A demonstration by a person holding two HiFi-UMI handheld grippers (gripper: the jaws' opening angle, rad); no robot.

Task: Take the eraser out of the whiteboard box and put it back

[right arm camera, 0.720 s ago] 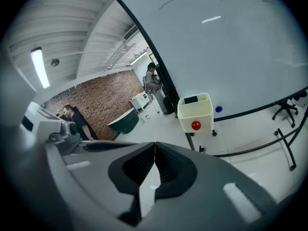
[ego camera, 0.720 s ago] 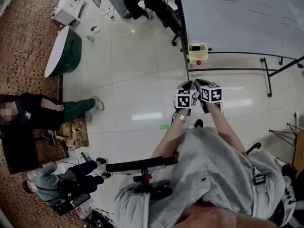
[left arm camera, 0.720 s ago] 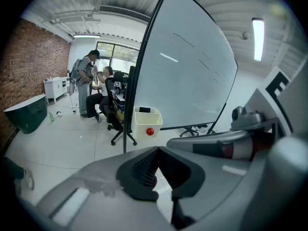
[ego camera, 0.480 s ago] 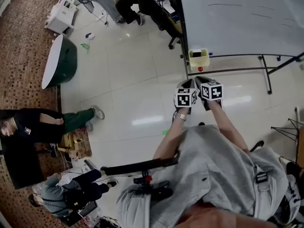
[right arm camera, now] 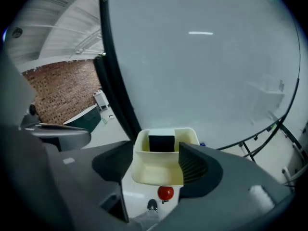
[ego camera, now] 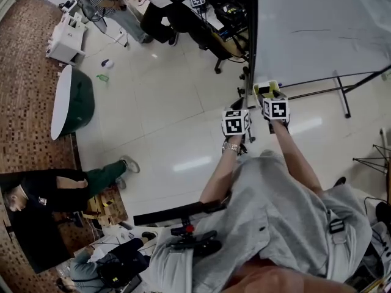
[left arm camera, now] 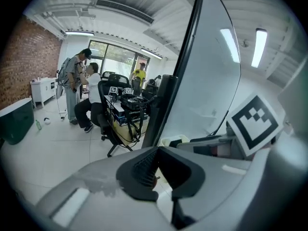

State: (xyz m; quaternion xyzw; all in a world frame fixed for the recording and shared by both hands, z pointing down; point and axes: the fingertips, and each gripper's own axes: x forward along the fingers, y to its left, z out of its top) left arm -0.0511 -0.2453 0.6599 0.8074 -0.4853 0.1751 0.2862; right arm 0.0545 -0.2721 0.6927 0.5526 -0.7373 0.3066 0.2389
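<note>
The whiteboard box [right arm camera: 159,170] is cream, the eraser [right arm camera: 161,143] in it black, the knob [right arm camera: 165,193] beneath red, the brick wall [right arm camera: 57,93] brown.

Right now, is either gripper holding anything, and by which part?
Nothing is held. The right gripper is open before the box, eraser inside; the left gripper is shut, empty.

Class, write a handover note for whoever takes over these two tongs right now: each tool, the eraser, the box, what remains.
Left tongs: shut, empty, held beside the right pair.
Right tongs: open, empty, aimed at the whiteboard box.
Eraser: upright inside the box, untouched.
Done: nothing beyond lining up.
To do: grip the eraser, lift it out, put it back.
</note>
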